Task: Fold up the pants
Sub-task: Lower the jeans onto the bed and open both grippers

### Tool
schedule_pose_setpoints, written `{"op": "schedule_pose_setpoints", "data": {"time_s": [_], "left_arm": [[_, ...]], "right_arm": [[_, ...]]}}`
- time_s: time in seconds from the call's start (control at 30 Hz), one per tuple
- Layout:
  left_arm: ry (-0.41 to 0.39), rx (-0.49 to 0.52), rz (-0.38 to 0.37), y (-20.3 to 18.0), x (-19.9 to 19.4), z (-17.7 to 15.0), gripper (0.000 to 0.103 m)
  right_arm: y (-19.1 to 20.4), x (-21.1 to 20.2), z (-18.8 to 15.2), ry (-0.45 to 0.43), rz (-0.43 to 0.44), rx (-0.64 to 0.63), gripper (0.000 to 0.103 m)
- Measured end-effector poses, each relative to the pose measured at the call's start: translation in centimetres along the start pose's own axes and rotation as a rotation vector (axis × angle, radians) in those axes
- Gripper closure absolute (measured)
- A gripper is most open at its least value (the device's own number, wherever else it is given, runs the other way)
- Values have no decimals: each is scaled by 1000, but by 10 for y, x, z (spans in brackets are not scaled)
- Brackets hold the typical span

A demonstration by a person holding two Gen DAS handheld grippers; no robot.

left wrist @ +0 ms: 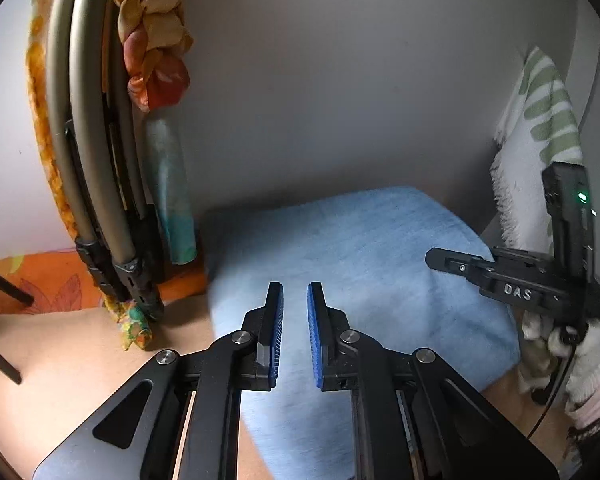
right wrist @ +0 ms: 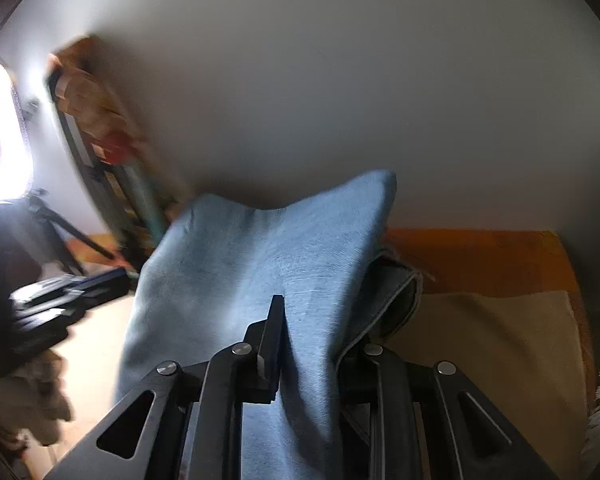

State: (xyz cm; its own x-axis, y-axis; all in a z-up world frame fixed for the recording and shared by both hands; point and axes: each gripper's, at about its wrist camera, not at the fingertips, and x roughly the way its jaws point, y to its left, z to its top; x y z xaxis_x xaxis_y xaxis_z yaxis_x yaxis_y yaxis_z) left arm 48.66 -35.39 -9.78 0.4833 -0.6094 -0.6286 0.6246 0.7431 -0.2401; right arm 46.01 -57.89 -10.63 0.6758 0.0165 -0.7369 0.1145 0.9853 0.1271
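Gripping a fold of the blue pants (right wrist: 260,264), the right claw (right wrist: 300,344) had its fingers closed on the cloth, which ran up between them and rose in a soft peak toward the far wall. Only its left finger (right wrist: 274,336) showed; the other was buried under denim. A hemmed edge (right wrist: 396,300) hung loose on the right, just beside the grip.

From the other camera, the left claw (left wrist: 295,332) stood a little open with nothing in it, its blue pads (left wrist: 277,332) apart above the near part of the pants (left wrist: 340,248). The pants lay spread over the tan surface (left wrist: 80,360), with the right claw (left wrist: 452,262) reaching in at their far right edge.

Risk, as I judged it: the right grip looked like a bunched pinch rather than a clean edge, so layers could slide out unevenly and leave a crooked fold. With the left claw holding nothing, the whole garment might drag across the surface toward the folded chair (left wrist: 100,160) on the left. The striped towel (left wrist: 540,120) hanging close on the right might also snag.
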Motion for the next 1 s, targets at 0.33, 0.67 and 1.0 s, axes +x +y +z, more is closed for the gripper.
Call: {"op": "schedule_pose_setpoints", "data": {"time_s": [0.33,0.67,1.0], "left_arm": [[-3,54,-9,-21,-29,-12,92],[-30,65,-44,-44,-81,-19,92],[-77,38,-108,-78,-147,-45,62]], "right_arm": [[-25,-32,-6,-42,-186,48,43],[-12,-108,-30,-111,-169,72,31],[23,-184,-66,-166,-209,52,20]]}}
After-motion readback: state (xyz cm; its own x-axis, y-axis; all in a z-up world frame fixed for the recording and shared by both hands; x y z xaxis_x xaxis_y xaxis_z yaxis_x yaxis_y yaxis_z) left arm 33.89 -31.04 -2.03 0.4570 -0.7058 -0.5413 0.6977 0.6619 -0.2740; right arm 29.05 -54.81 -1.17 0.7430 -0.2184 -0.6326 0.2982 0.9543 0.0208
